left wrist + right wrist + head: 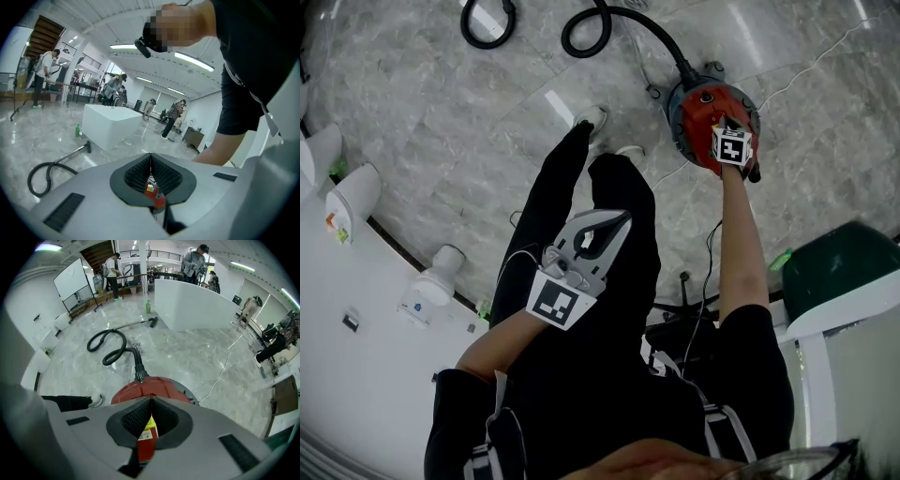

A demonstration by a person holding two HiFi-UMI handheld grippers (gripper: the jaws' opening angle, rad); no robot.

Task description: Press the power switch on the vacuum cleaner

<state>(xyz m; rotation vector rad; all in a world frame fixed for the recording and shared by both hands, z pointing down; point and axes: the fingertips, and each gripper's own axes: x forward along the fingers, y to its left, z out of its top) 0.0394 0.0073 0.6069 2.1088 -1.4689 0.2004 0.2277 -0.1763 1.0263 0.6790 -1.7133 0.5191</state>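
The red vacuum cleaner point(698, 108) stands on the marble floor at the upper right of the head view, its black hose point(609, 23) curling off to the back. My right gripper point(724, 120) is down on the vacuum's top, jaws shut with nothing between them. In the right gripper view the shut right gripper point(151, 398) lies over the red body point(150, 386), and a yellow label shows through the gap behind the tips. The switch itself is hidden. My left gripper point(619, 217) hangs shut and empty beside my legs, well away from the vacuum; the left gripper point(150, 155) points across the room.
A curved white counter point(356, 309) runs along the left, a dark green bin point(839, 258) stands at the right. Thin cables point(806, 66) trail over the floor near the vacuum. My shoes point(592, 117) are just left of it. Several people stand far off.
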